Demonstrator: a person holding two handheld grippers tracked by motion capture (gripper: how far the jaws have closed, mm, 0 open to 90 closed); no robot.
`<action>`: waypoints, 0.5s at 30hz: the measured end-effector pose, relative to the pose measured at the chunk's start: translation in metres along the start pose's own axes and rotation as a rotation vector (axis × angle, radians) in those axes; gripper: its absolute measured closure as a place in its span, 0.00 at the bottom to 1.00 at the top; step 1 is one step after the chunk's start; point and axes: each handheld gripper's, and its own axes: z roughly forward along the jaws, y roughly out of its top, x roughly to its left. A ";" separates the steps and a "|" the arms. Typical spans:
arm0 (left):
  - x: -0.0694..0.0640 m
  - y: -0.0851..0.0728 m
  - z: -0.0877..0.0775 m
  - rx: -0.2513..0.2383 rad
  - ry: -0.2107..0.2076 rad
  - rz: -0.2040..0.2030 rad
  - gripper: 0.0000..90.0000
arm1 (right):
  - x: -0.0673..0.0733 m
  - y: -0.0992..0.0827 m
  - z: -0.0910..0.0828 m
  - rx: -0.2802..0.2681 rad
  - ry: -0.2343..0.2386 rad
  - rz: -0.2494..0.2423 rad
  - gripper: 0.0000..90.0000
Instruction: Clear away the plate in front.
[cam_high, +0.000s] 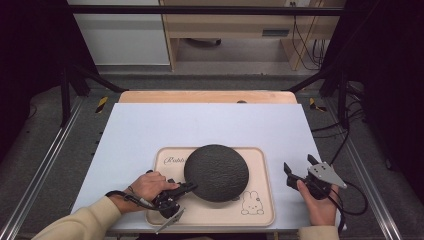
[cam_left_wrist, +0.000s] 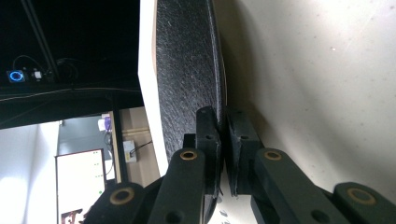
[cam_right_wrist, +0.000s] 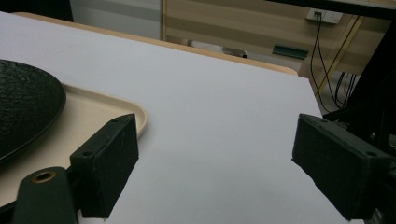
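a wooden desk (cam_high: 150, 96) stands in a dark frame, its tan top showing as a strip along the far edge. a pale sheet (cam_high: 210, 127) covers nearly all of the top, reaching the near edge and both sides; in the right gripper view the sheet (cam_right_wrist: 224, 140) lies flat and bare up to the wooden far rim. a beige tray (cam_high: 260, 200) lies directly on the sheet, near the front edge and about midway across, its long sides parallel to the desk front. the tray has rounded corners, a low raised rim, script lettering at its far left corner and a rabbit drawing at its near right corner.
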 end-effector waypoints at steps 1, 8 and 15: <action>0.000 -0.001 0.000 0.000 -0.002 0.000 0.94 | 0.000 0.000 0.000 0.000 0.000 0.000 0.16; -0.004 -0.003 -0.001 0.006 -0.021 0.006 0.94 | 0.000 0.000 0.000 0.002 -0.001 -0.005 0.16; -0.006 -0.003 0.000 0.002 -0.035 0.007 0.94 | 0.000 0.000 0.000 0.003 -0.001 -0.004 0.16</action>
